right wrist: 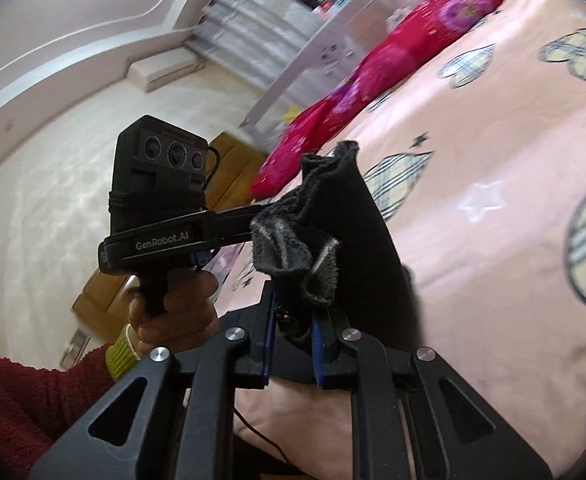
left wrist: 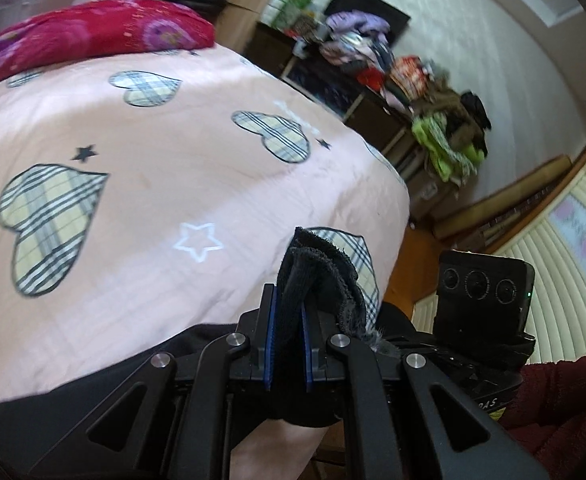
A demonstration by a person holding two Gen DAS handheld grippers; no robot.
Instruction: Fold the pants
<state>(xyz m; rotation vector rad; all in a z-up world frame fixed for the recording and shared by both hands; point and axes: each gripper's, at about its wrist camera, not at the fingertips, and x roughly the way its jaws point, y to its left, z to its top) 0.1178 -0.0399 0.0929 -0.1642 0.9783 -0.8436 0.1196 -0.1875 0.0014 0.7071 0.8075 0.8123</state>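
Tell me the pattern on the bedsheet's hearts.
Tan plaid hearts on the pink bedsheet; left wrist view.

The pants (left wrist: 317, 276) are matt black knit cloth with a fuzzy, frayed hem. The bedsheet (left wrist: 153, 200), filling the frame's centre, is smooth pink cloth with a slight sheen. The left gripper (left wrist: 287, 344), bottom centre, is matt black plastic with shiny metal pins.

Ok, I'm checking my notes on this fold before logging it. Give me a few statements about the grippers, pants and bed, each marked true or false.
1. The left gripper is clamped on the black pants. True.
2. The right gripper is open and empty. False: it is shut on pants fabric.
3. The bedcover is plain blue. False: it is pink with plaid hearts and stars.
4. A red patterned pillow lies on the bed. True.
5. The person wears a dark red sleeve. True.
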